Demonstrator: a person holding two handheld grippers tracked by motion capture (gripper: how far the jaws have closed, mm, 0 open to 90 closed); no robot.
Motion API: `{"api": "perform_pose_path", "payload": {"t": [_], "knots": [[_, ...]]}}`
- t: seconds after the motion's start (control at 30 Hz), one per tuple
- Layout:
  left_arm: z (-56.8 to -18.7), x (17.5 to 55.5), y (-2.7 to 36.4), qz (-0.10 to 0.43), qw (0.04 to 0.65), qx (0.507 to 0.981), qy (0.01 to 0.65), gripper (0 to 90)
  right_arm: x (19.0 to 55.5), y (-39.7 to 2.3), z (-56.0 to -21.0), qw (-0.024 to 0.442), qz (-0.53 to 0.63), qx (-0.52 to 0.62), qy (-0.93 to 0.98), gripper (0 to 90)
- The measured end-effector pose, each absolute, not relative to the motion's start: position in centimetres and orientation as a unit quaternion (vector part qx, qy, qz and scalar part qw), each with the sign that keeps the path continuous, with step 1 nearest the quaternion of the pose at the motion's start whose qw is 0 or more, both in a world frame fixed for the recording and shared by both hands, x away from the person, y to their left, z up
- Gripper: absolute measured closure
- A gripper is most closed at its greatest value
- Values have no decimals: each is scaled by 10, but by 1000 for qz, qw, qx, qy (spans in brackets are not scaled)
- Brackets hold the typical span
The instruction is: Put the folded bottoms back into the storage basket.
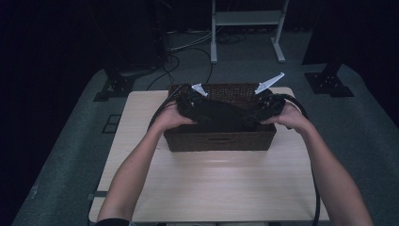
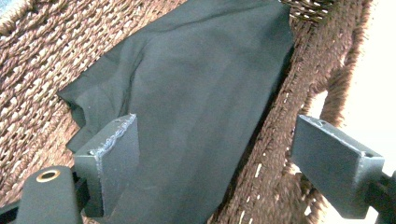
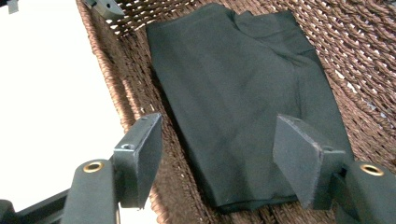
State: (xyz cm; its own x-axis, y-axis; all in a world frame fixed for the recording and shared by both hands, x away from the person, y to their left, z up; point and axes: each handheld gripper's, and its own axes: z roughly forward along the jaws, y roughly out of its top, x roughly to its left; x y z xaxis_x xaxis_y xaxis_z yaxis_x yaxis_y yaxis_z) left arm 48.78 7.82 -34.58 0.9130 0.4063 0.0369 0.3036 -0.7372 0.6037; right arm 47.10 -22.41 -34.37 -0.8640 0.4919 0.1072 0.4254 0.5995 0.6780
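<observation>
Dark cloth (image 2: 196,93), one folded piece, lies flat on the floor of one brown wicker basket (image 1: 219,141). It is the single item in the basket. The basket stands on the light wooden bench (image 1: 211,188), towards the far edge and about midway between the left and right edges, with its near wall facing the person.

Two grippers are over the basket, one in each hand. The left gripper (image 2: 212,158) hangs above the left part of the basket. Its fingers (image 2: 112,154) stand wide apart with nothing pressed between them; in the left gripper view one finger sits over the cloth and the other over the basket's woven wall, beside the pale bench surface. The right gripper (image 3: 219,158) hangs above the right part of the basket. Its fingers (image 3: 303,154) are likewise spread wide and clamp nothing; in the right gripper view one finger is over the basket's wall and the other over the edge of the cloth, where the fabric meets the weave.

Two forearms come in from the near edge of the bench in the high view, and each gripper carries one grey three-cornered plate (image 1: 269,82) and one black cable (image 1: 316,188), the right cable running down past the right edge of the bench.
</observation>
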Motion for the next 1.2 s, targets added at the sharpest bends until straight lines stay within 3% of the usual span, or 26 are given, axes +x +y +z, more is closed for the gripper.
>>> {"api": "perform_pose_path", "payload": {"t": [1.2], "knots": [[-341, 435, 109, 103, 330, 919, 190, 90, 416, -244, -344, 62, 377, 243, 892, 258]]}}
